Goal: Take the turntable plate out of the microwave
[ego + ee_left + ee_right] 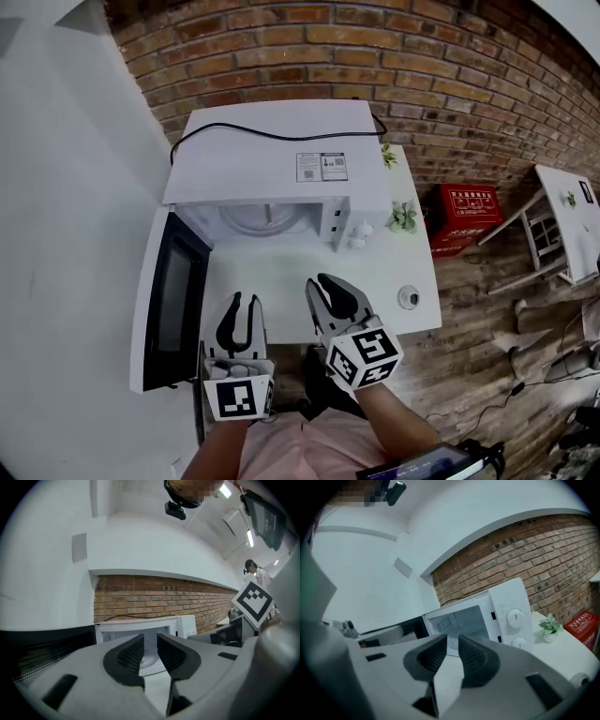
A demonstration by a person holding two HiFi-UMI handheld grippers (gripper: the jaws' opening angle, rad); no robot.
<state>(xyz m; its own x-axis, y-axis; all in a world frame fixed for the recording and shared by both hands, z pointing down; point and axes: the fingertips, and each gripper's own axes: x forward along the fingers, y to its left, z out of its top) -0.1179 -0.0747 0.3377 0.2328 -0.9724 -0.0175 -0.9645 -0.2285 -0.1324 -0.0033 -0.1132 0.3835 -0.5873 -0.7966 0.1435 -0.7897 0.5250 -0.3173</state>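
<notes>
A white microwave [272,169] stands on the white table [417,272] with its door [173,300] swung open to the left. The glass turntable plate [265,221] lies inside the cavity, partly hidden under the top edge. My left gripper [246,300] hovers in front of the opening, open and holding nothing. My right gripper [321,283] is beside it on the right, also open and holding nothing. In the left gripper view the jaws [150,641] point at the cavity, with the plate [149,663] showing between them. The right gripper [452,641] faces the opening too.
Two small potted plants [403,217] [388,156] stand to the right of the microwave. A small round object [409,297] lies near the table's right edge. A black cord [272,127] runs over the microwave top. A red box [466,211] sits on the floor by the brick wall.
</notes>
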